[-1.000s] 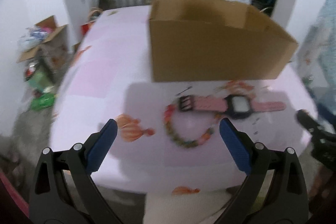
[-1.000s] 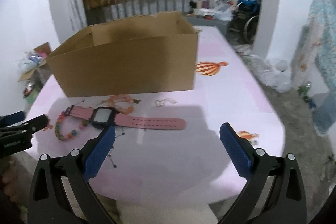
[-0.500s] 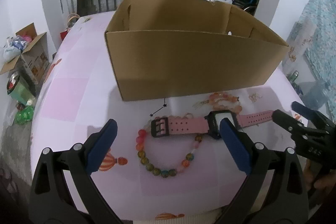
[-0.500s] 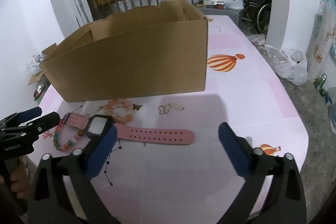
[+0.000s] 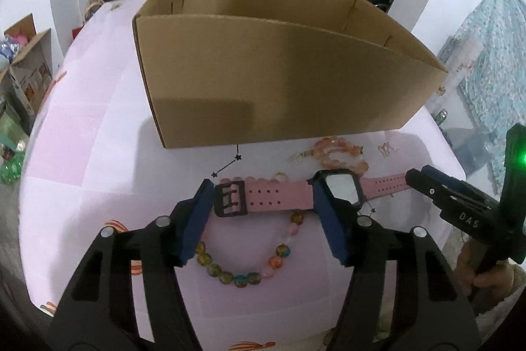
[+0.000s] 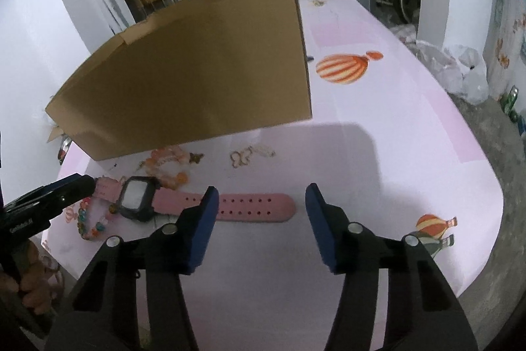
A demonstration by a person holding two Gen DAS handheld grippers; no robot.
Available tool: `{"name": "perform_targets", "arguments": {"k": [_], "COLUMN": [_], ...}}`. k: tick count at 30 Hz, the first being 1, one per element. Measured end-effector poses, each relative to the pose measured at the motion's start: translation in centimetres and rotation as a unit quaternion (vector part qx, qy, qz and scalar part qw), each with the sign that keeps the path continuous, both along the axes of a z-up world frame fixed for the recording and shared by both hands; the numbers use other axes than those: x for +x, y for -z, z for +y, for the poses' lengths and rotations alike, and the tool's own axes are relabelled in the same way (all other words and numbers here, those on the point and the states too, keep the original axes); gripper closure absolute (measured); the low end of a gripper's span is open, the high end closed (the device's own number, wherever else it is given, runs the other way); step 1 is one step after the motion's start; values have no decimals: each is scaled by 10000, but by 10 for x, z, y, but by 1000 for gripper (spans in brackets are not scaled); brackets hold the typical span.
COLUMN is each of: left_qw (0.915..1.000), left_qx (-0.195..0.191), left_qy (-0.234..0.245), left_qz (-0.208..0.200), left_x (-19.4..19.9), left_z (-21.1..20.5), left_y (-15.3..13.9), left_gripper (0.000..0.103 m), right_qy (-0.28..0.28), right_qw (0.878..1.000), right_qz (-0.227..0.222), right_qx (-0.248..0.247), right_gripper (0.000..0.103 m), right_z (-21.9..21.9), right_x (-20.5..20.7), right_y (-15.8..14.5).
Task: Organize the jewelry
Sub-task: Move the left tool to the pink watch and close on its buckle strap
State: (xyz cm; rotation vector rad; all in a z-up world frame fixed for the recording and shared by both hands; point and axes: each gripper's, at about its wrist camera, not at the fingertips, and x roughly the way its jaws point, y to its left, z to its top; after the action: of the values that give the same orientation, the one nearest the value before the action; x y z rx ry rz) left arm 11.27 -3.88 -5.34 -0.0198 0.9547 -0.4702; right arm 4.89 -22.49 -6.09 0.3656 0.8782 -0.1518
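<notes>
A pink-strapped watch (image 5: 342, 189) with a black face lies flat on the pink tablecloth in front of a cardboard box (image 5: 263, 81). My left gripper (image 5: 263, 196) is closing, its pads on either side of the buckle half of the strap, one by the buckle and one by the face. My right gripper (image 6: 262, 199) is also closing over the holed strap end of the watch (image 6: 136, 198), which lies between its pads. Neither pair visibly presses. A multicoloured bead bracelet (image 5: 241, 278) lies partly under the watch.
An orange-pink bead bracelet (image 5: 338, 150) and a butterfly charm (image 6: 241, 157) lie near the box (image 6: 197, 81). A thin star chain (image 5: 227, 166) trails from the box's foot. The table edge (image 6: 486, 252) curves close on the right, with bags and clutter on the floor beyond.
Both grippers have come forward and down onto the watch, and both pairs of jaws have narrowed from wide open to about half width around its strap.
</notes>
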Motion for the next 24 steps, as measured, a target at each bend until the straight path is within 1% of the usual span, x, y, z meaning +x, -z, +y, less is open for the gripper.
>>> {"name": "perform_targets", "arguments": {"k": [5,8,9,12,14,18,21,22,23,24], "left_qw": [9997,9996,9996,9995,9995,9990,9990,9992,9993,9993], "left_qx": [71,150,155,102,48,-228,-276,-252,-245,-251], "left_qy": [-62,-51,-36,-23,-38,1,44,55,59,51], "left_qz": [242,238,243,286,299,378,338,297,277,266], "left_x": [10,11,10,11,11,10,9,9,10,10], "left_z": [-1,-3,-4,-4,-2,2,0,-1,-1,-2], "left_y": [9,7,7,6,5,2,0,-1,-1,-2], "left_gripper": [44,44,44,47,53,56,58,61,66,69], "right_qy": [-15,-94,-121,-140,-125,-207,-284,-283,-266,-241], "right_qw": [10000,9999,9998,9996,9993,9981,9977,9977,9977,9977], "right_qz": [-14,-77,-91,-118,-143,-210,-272,-272,-258,-234], "right_qx": [-42,95,135,230,314,543,543,548,566,584], "right_gripper": [51,51,54,54,55,57,58,59,61,65], "right_z": [0,-1,-2,-4,-5,-4,-3,-4,-5,-6], "right_x": [2,3,3,5,4,5,7,7,8,8], "right_y": [0,0,1,2,2,3,3,3,4,5]}}
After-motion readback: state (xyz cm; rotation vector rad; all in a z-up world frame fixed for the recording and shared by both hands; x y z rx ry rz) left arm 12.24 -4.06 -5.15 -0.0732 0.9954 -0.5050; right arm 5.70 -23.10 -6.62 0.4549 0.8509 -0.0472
